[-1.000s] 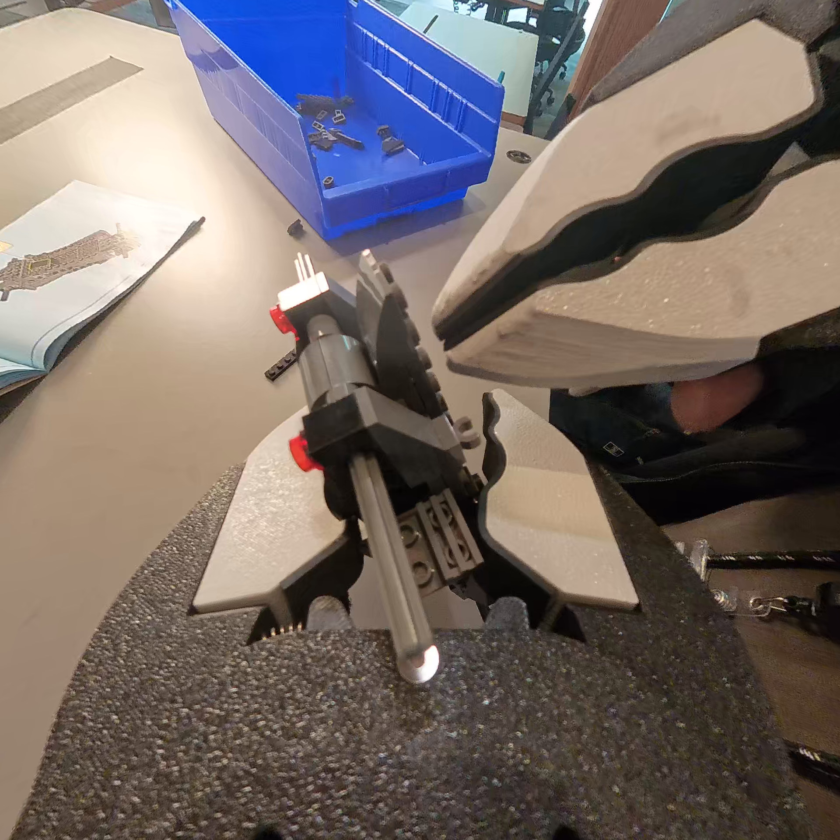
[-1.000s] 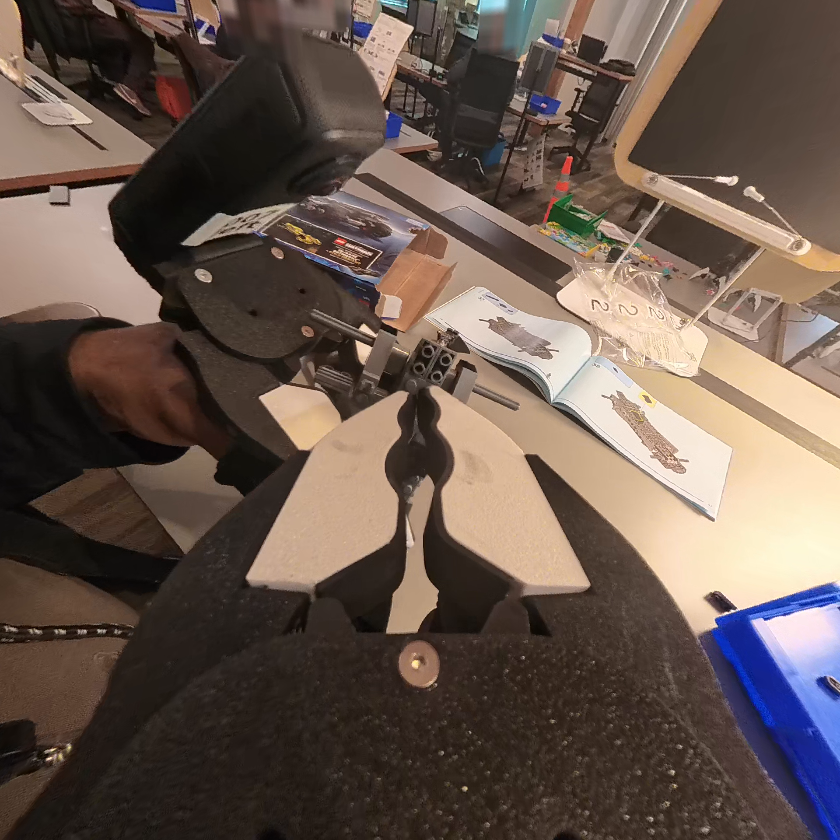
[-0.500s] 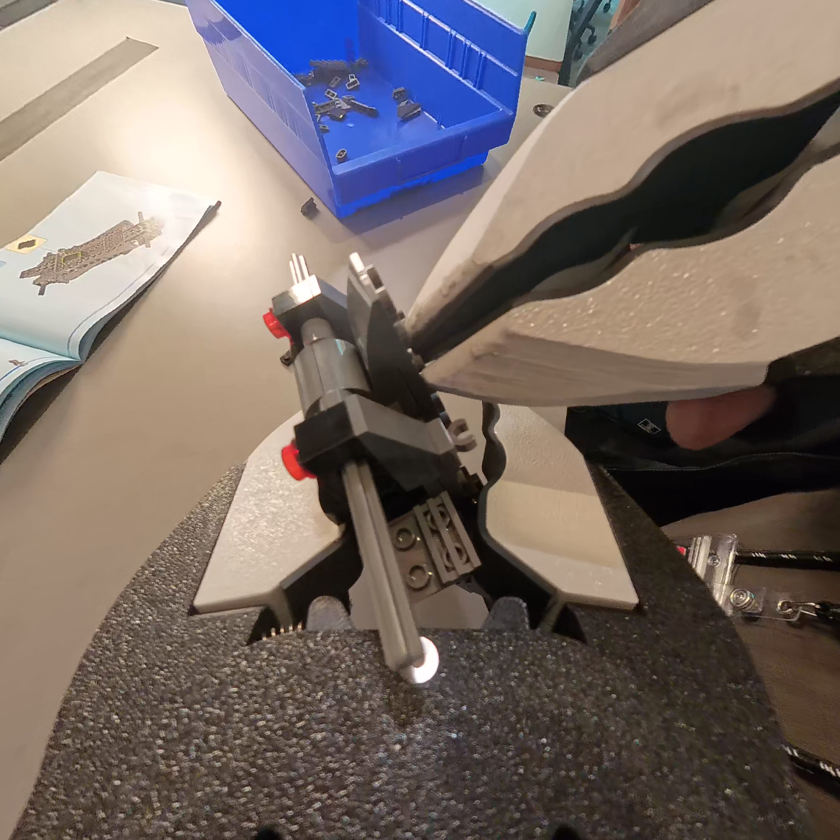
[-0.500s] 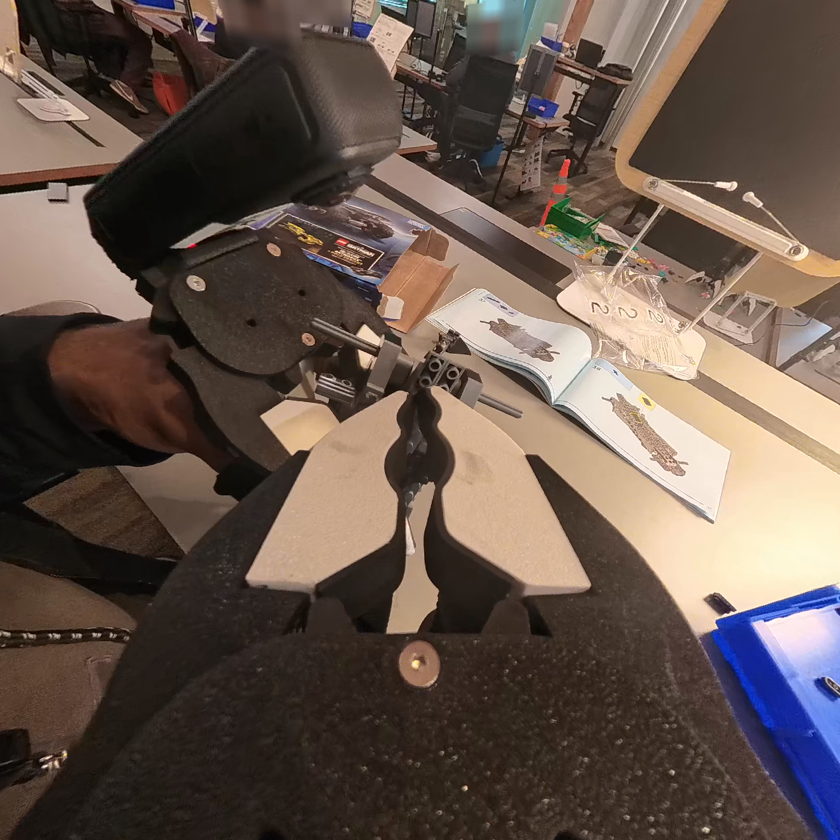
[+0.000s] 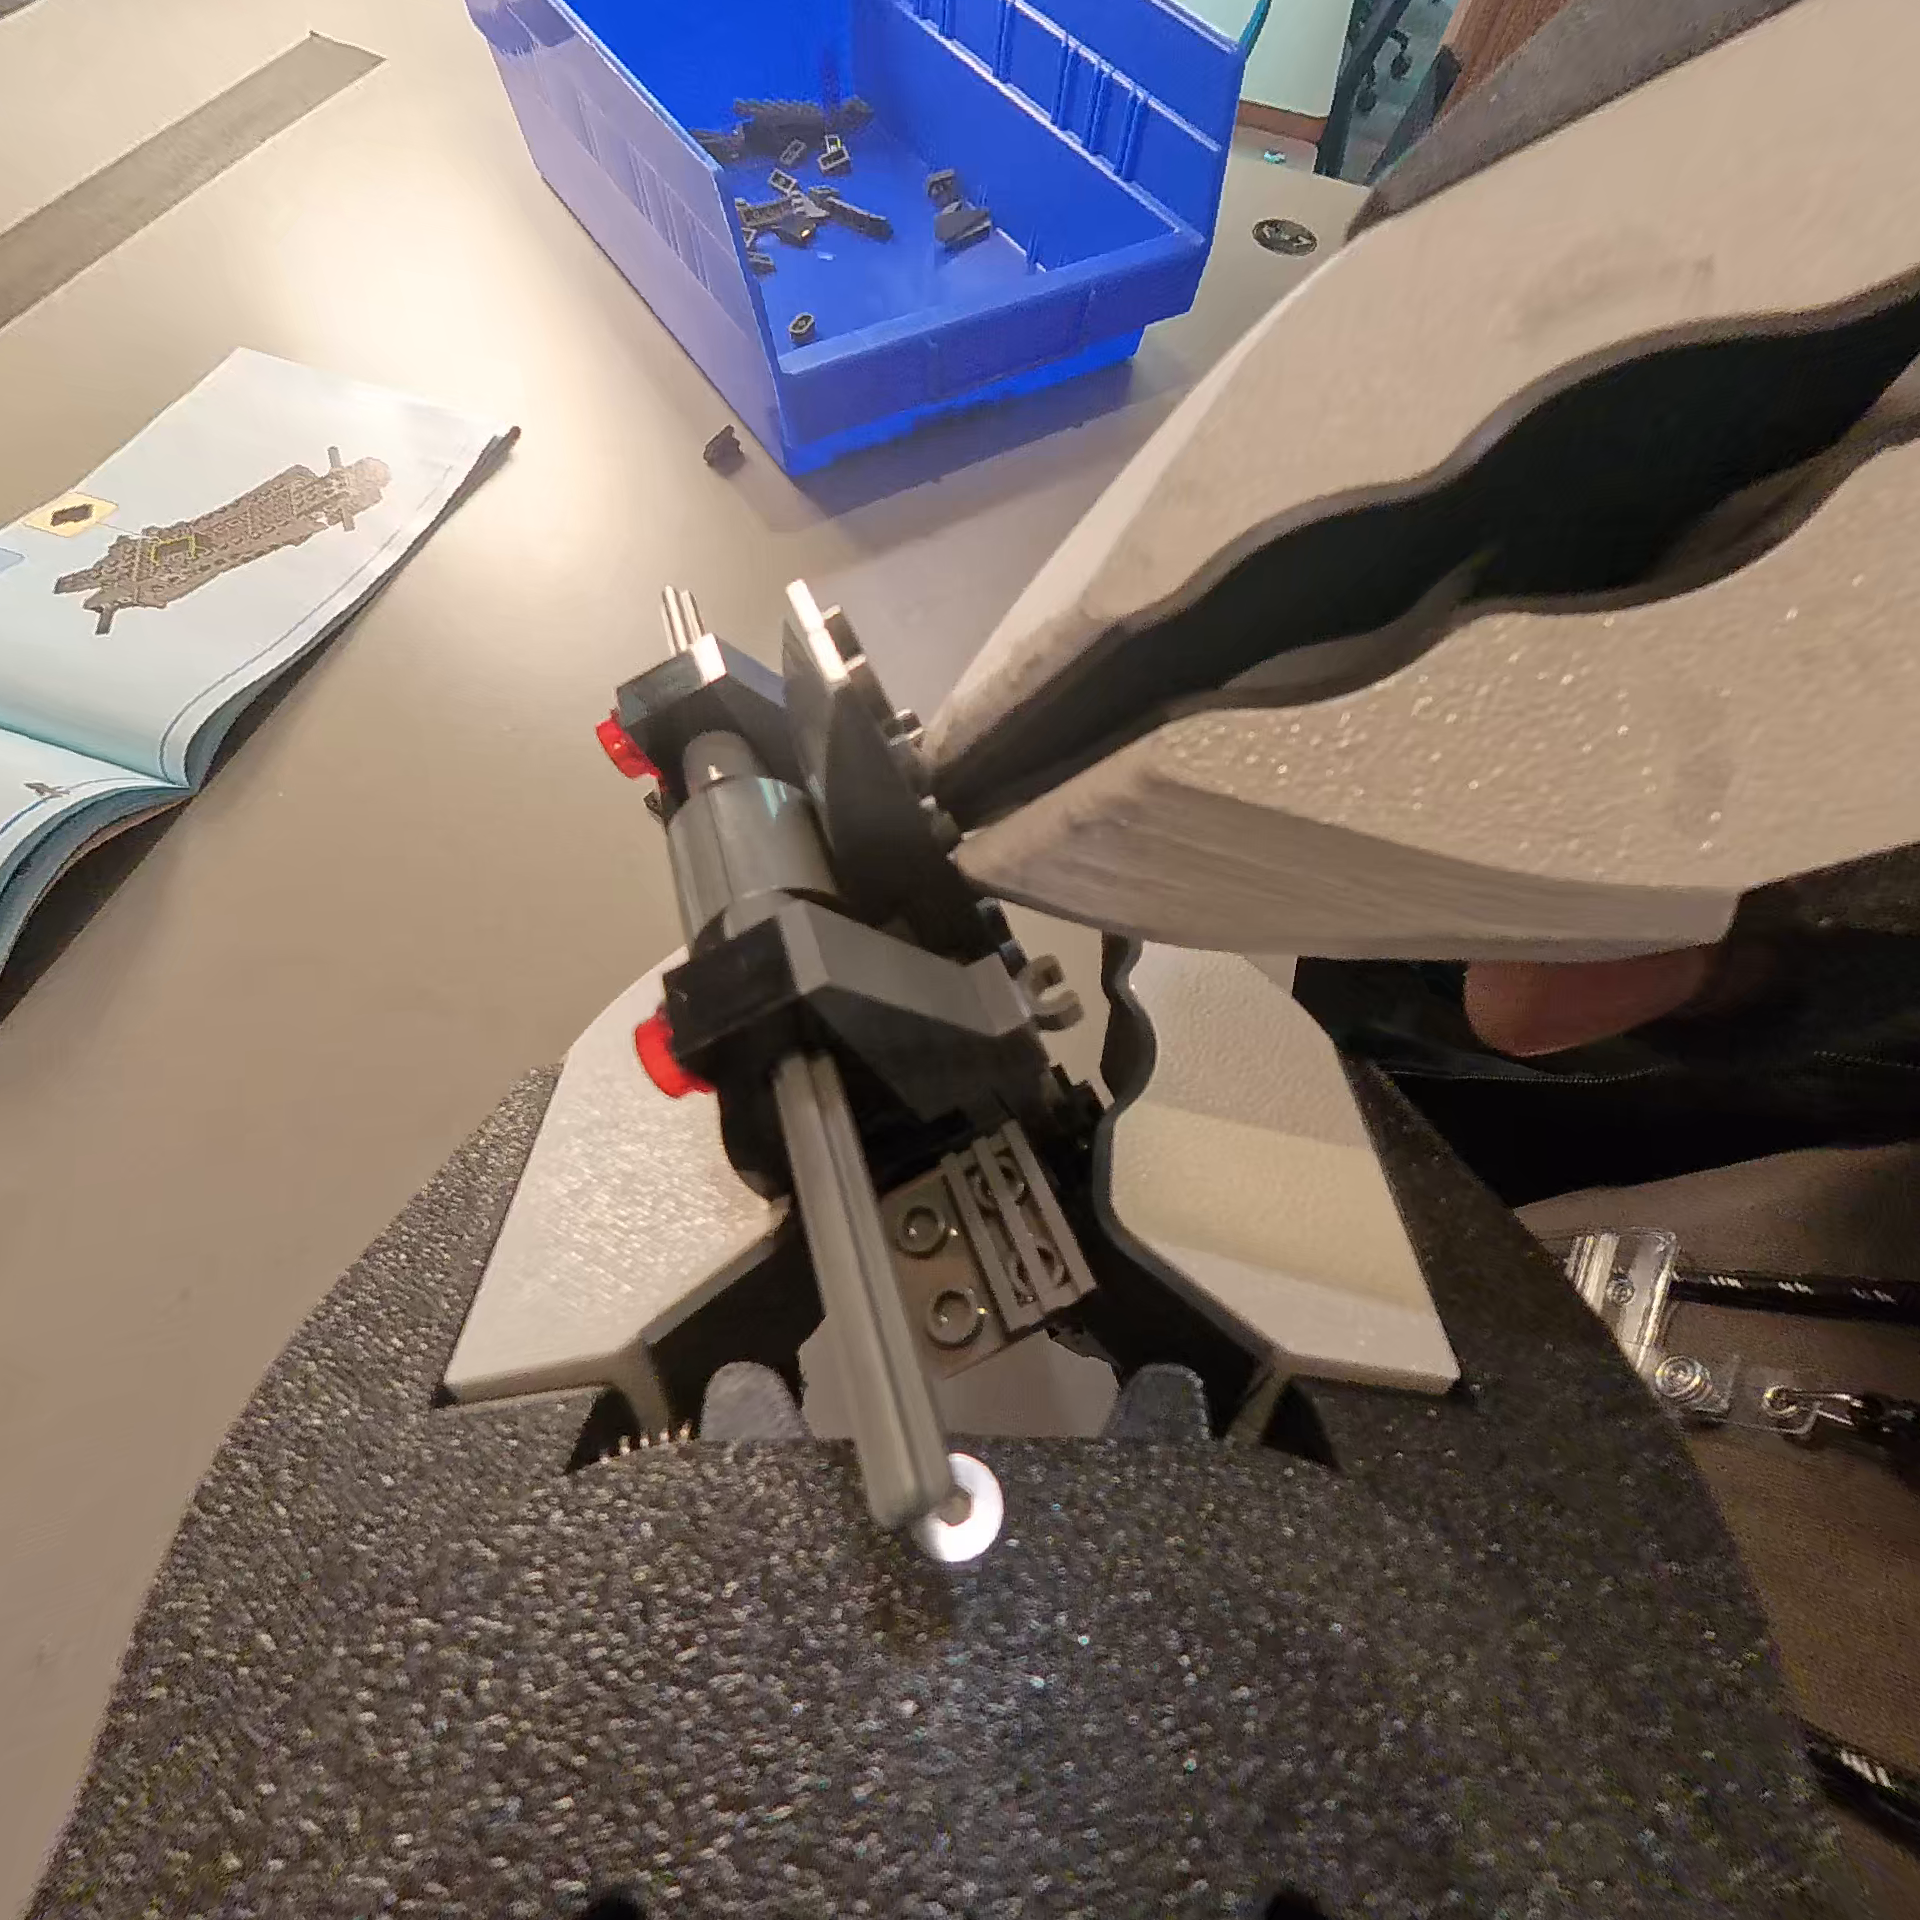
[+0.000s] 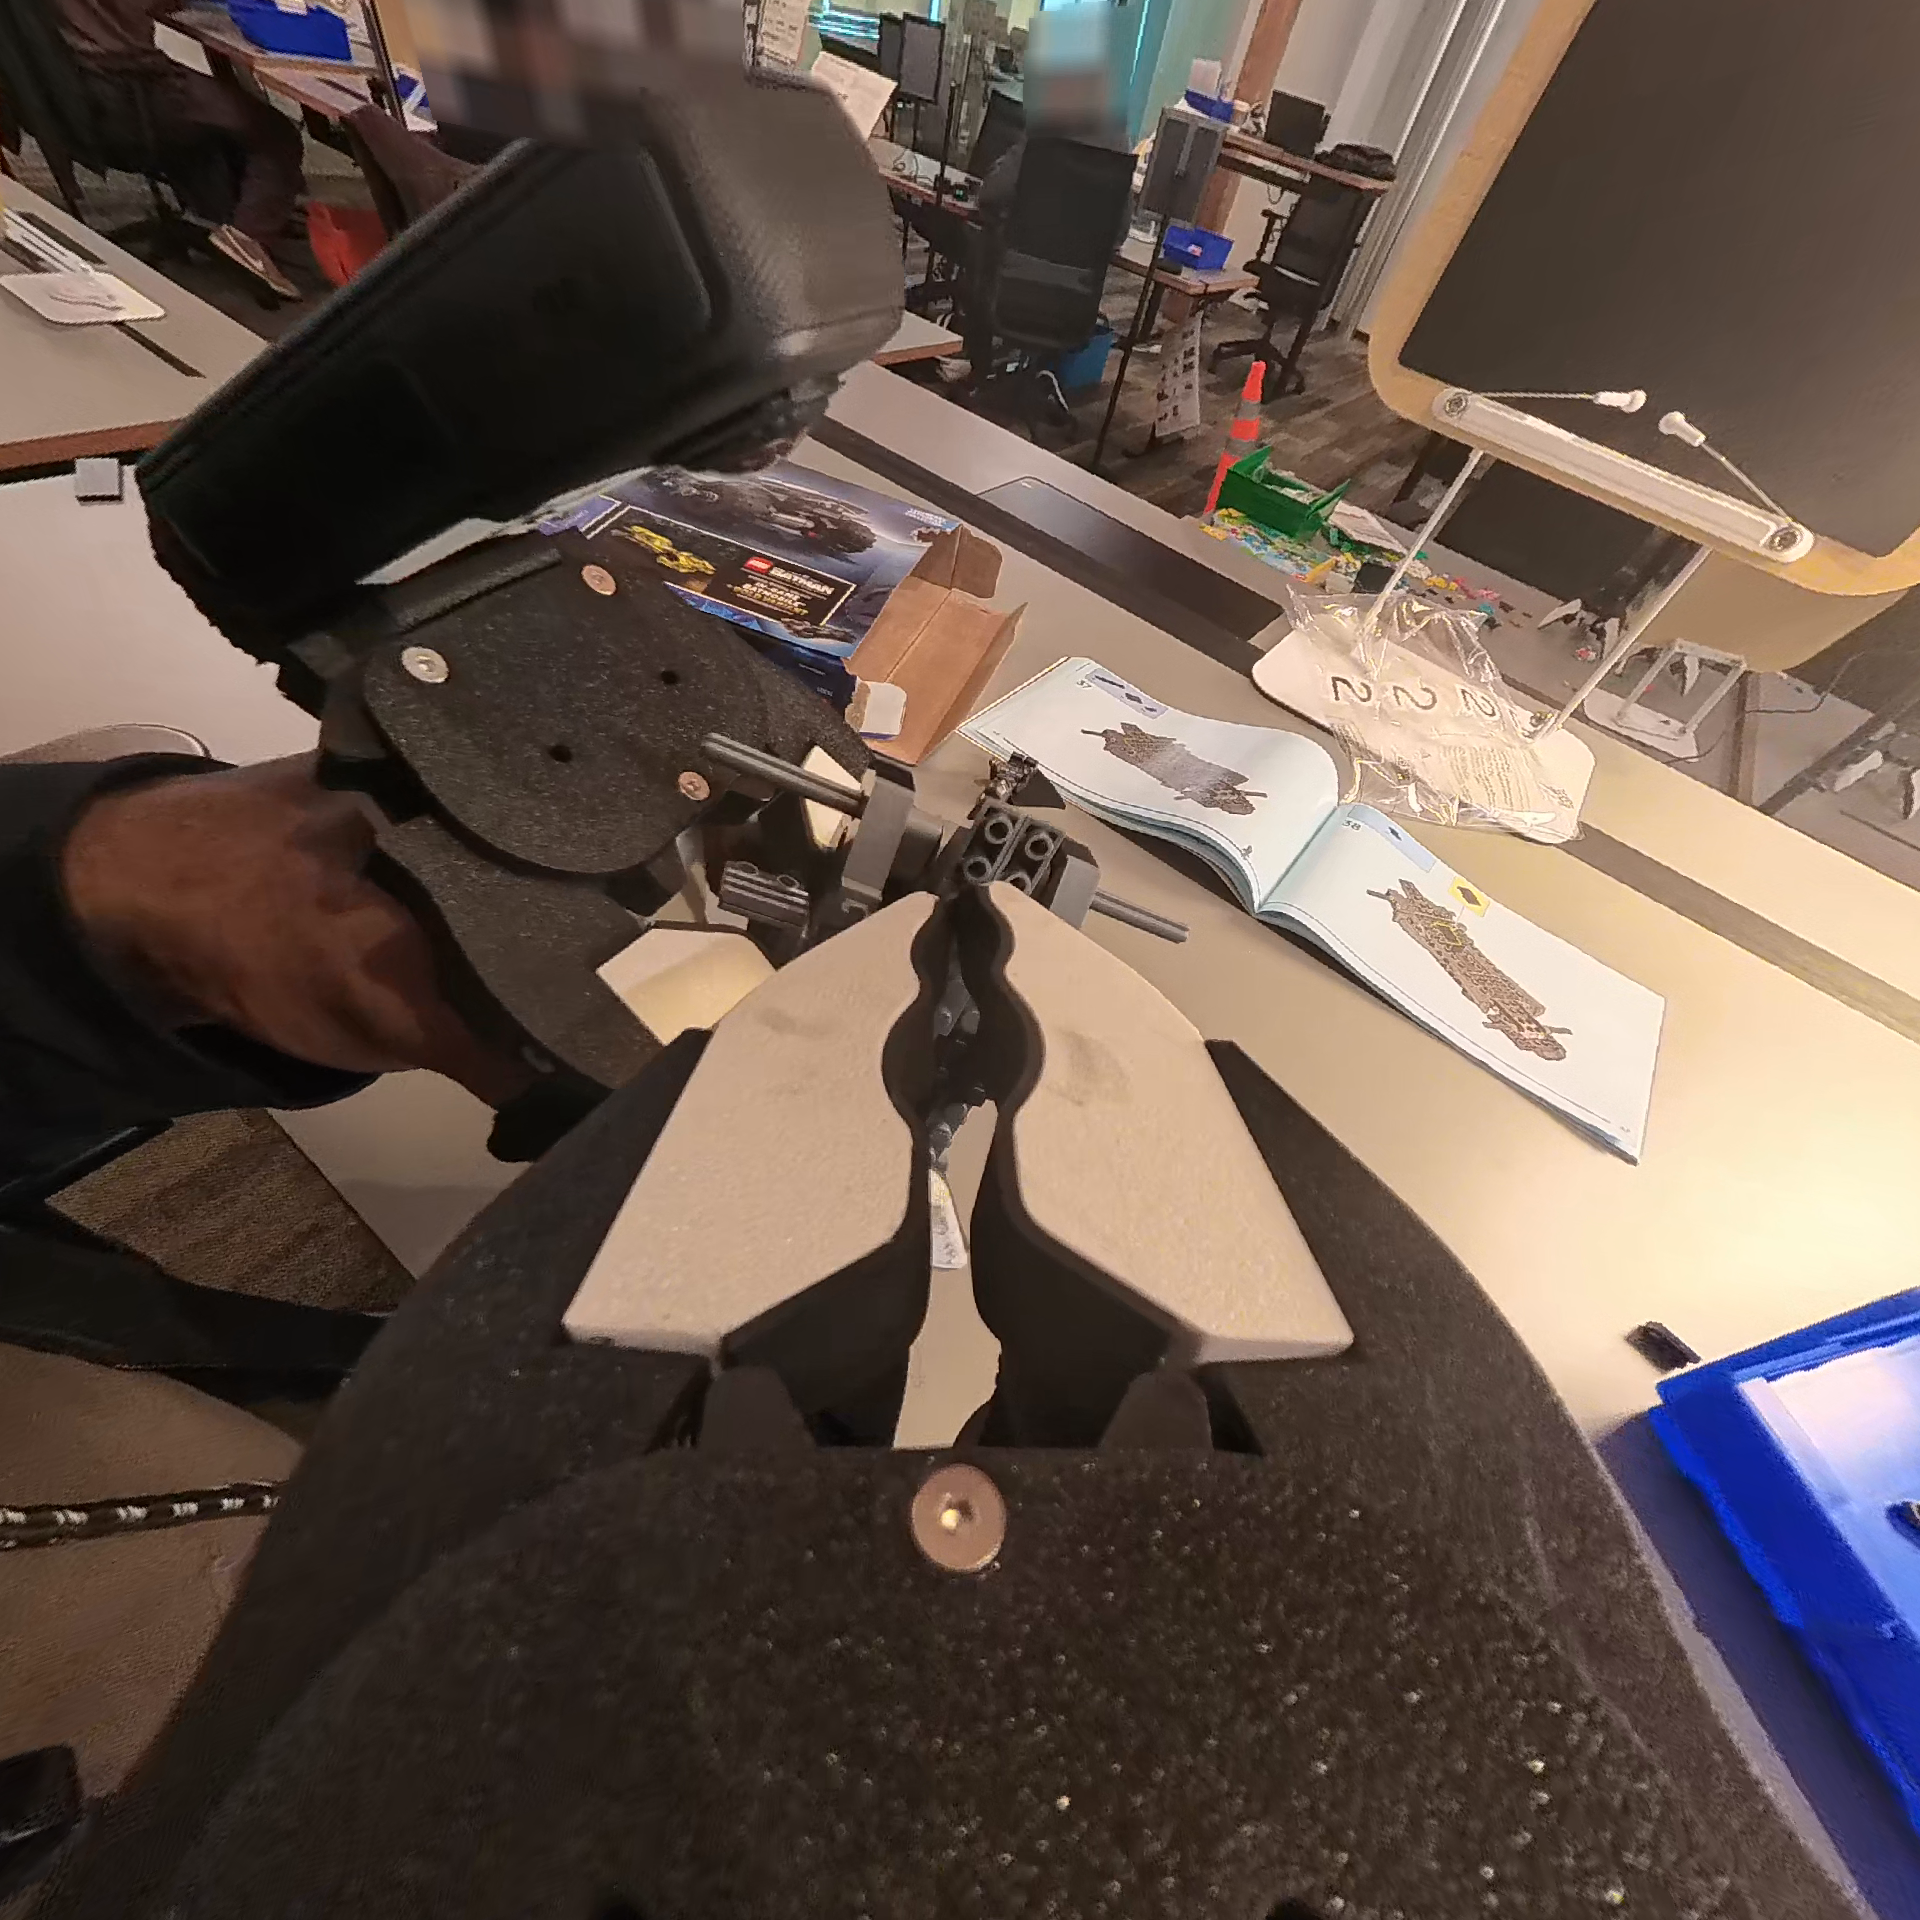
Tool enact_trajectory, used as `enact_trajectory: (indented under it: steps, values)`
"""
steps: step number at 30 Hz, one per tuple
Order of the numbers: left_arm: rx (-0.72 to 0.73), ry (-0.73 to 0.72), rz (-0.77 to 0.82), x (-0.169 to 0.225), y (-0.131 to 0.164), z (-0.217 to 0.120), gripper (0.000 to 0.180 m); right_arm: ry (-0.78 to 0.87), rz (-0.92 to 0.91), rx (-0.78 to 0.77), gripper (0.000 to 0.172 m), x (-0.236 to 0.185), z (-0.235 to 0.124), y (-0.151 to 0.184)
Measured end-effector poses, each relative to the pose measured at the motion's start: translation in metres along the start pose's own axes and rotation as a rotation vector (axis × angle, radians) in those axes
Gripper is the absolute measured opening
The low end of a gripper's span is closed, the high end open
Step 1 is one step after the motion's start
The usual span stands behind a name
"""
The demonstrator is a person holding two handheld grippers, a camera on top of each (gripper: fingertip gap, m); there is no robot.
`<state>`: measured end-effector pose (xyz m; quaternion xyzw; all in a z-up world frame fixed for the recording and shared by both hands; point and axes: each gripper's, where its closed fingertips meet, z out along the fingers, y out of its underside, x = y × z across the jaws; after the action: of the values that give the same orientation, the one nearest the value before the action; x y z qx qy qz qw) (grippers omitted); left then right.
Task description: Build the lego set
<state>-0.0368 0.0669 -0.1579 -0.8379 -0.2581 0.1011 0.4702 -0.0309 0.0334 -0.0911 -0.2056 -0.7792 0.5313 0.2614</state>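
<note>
Item, left gripper (image 5: 914, 1049): fingers standing well spread and clamping a dark grey and black brick assembly (image 5: 831, 935) between them, the left pad (image 5: 613, 1195) and the right pad (image 5: 1247, 1174) each lying against a flank of the build. A long grey axle (image 5: 862, 1278) is running through the assembly, its near end pointing back over the gripper body and its far end poking out beyond the top block; two red studs (image 5: 660, 1055) are showing on the left flank, and a studded grey plate (image 5: 987, 1247) is sitting low between the pads. Item, right gripper (image 6: 961, 909): fingers pressed nearly together (only a thin wavy slit showing between the pads), the tips pinching a small dark grey piece (image 6: 951, 1029) and meeting the studded edge of the assembly's round dark plate (image 5: 862, 800); in the left wrist view this gripper is reaching in from the upper right. A hand (image 6: 239, 935) in a dark sleeve is gripping the left tool's handle. Item, grey table (image 5: 312, 883): carrying, farther out, an open pale blue instruction booklet (image 5: 208, 561), a lone small black piece (image 5: 724, 447), and a blue bin (image 5: 883, 208) holding loose dark parts. Beyond these, a printed set box (image 6: 769, 561) with an open cardboard flap and a crumpled clear bag (image 6: 1423, 707) are lying.
</note>
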Motion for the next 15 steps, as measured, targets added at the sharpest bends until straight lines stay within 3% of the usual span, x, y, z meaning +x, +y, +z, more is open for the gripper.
enact_trajectory:
  steps: [11, 15]
  values:
    - [0.094, 0.121, -0.159, 0.0039, -0.0055, -0.001, 0.056, -0.054, 0.088, -0.048, 0.006, 0.0006, -0.004, 0.0051]
    - [0.099, 0.126, -0.148, 0.0042, -0.0053, -0.0039, 0.056, -0.072, 0.078, -0.059, 0.006, -0.0047, -0.0045, 0.0051]
